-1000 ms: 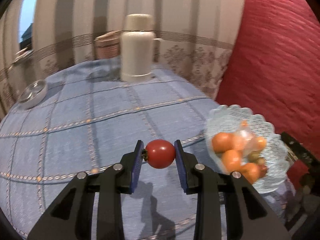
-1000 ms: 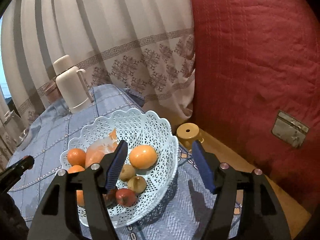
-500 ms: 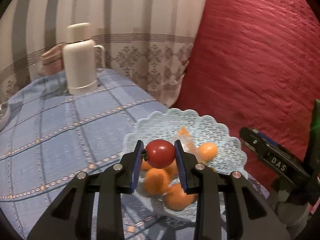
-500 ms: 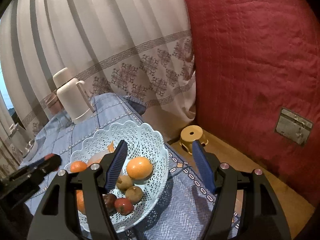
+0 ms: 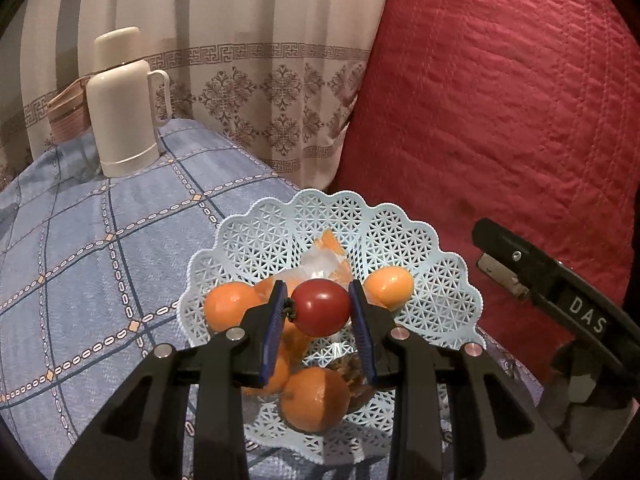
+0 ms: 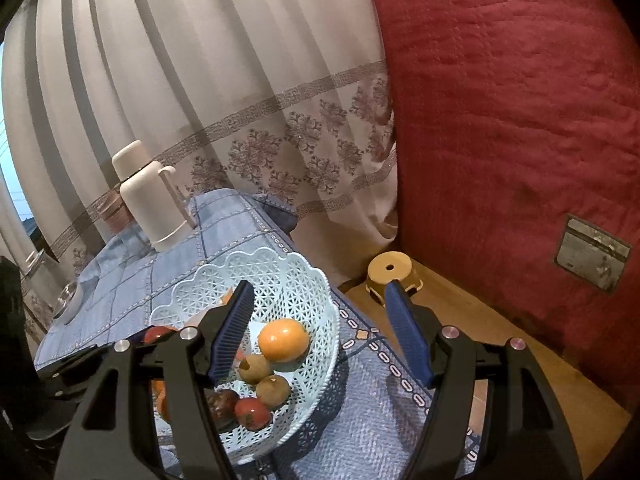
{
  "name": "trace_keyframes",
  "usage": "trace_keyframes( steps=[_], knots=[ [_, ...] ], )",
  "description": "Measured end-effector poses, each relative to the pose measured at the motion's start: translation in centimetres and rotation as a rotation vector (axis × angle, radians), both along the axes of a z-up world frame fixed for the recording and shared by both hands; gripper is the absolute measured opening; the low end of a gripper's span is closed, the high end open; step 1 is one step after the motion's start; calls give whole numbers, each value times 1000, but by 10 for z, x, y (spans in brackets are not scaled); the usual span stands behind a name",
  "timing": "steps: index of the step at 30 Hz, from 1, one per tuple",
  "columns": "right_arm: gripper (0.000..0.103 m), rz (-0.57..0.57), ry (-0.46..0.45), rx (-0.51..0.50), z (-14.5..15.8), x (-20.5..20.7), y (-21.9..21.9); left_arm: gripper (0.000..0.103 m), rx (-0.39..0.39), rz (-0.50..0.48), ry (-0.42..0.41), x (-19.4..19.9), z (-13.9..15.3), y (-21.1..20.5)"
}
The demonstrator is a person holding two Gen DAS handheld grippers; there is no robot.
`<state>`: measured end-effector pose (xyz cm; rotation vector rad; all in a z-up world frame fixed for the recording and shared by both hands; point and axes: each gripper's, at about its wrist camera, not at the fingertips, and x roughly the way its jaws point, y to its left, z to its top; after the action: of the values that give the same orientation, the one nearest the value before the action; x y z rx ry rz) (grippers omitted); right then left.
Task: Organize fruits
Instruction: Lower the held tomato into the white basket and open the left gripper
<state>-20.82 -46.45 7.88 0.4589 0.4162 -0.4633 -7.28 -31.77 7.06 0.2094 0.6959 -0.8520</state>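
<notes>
My left gripper (image 5: 319, 312) is shut on a red tomato (image 5: 320, 307), holding it just above the pale blue lattice basket (image 5: 404, 236). In the basket lie several oranges (image 5: 228, 307), a clear bag and some small brown fruits. In the right wrist view, the right gripper (image 6: 322, 332) stands open over the near right side of the same basket (image 6: 280, 276), with nothing between its fingers. Below it I see an orange (image 6: 283, 339), brown fruits (image 6: 256, 368) and a red fruit (image 6: 252, 413). The tomato (image 6: 157, 334) shows at the left gripper's tip on the left.
A cream thermos jug (image 5: 122, 108) stands at the back of the blue checked tablecloth (image 5: 80, 248). A red quilted cover (image 5: 500, 120) rises to the right, a patterned curtain (image 5: 260, 72) behind. A small yellow stool (image 6: 392, 274) sits on the floor beyond the table's edge.
My left gripper has carried the tomato to the right, from over the bare tablecloth to over the basket. The right gripper has stayed nearly in place.
</notes>
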Motion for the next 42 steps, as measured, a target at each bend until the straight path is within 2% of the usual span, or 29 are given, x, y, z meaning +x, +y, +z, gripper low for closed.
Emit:
trace_keyframes(
  steps=[37, 42],
  knots=[
    [70, -14, -6, 2, 3, -3, -1, 32, 3, -19, -13, -6, -1, -5],
    [70, -14, -5, 2, 3, -3, -1, 36, 1, -16, -5, -5, -2, -5]
  ],
)
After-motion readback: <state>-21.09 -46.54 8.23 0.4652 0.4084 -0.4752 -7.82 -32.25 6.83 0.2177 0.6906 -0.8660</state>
